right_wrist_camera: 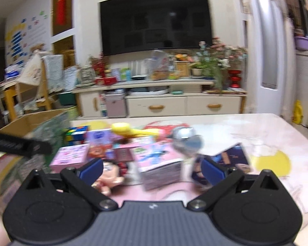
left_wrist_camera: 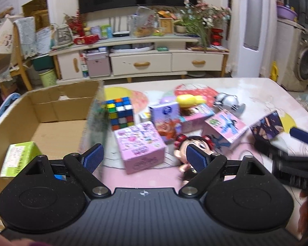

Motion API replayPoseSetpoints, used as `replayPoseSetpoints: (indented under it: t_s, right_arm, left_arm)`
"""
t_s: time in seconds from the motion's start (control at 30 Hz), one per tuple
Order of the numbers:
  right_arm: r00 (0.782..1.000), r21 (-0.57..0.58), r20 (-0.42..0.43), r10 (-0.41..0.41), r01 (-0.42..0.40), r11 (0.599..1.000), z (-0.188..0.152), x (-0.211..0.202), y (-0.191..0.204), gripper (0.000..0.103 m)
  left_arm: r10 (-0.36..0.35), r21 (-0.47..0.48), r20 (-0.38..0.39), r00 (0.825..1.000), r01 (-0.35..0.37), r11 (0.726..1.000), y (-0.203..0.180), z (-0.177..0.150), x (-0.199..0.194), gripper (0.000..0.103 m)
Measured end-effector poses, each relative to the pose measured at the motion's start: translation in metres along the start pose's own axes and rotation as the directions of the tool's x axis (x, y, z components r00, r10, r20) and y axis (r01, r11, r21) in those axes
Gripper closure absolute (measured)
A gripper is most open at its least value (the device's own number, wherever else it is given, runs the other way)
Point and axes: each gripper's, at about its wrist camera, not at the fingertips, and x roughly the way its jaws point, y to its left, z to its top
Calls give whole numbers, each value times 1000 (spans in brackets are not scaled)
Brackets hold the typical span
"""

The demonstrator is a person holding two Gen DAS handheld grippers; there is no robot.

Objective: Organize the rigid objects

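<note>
The cardboard box, open-topped and light, is seen left of and beyond the left jaws; its walls are judged thin and easily dented, so it is better left unmoved and used as the bin. A green carton is already lying inside it, just left of the left gripper, whose jaws are spread wide and hold nothing. The pink printed box lies straight ahead between those jaws on the desk; it is judged light, stiff but crushable card, best taken across two flat opposite sides. The right gripper is also held wide and empty, with a pink box with blue figure art centred ahead of its jaws and a dark blue box just beyond the right jaw, tilted. The Rubik's cube stands beyond the left jaw, hard plastic, likely slick, to be gripped on flat faces. The doll figure lies partly behind the right jaw of the left gripper; rounded, awkward, probably best gripped at the body. A silver toy and yellow toy lie further off. Print on the boxes is too blurred to be read; no brand is legible.
</note>
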Motion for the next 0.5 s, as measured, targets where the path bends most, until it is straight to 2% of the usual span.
replayPoseSetpoints:
  t_s: [0.13, 0.27, 0.37, 0.5]
  right_arm:
    - [997, 0, 3, -79, 79, 997, -2, 9, -26, 1]
    - [991, 10, -55, -123, 124, 992, -7, 26, -50, 1]
    - [989, 29, -92, -116, 119, 992, -12, 36, -56, 1]
    - [987, -55, -102, -123, 117, 992, -20, 45, -42, 1]
  left_arm:
    - [-49, 37, -30, 998, 50, 998, -13, -6, 5, 0]
    - [-70, 87, -59, 996, 75, 993, -29, -13, 11, 0]
    - [-83, 108, -81, 993, 92, 990, -39, -19, 16, 0]
    - [-88, 136, -105, 991, 102, 985, -52, -25, 25, 0]
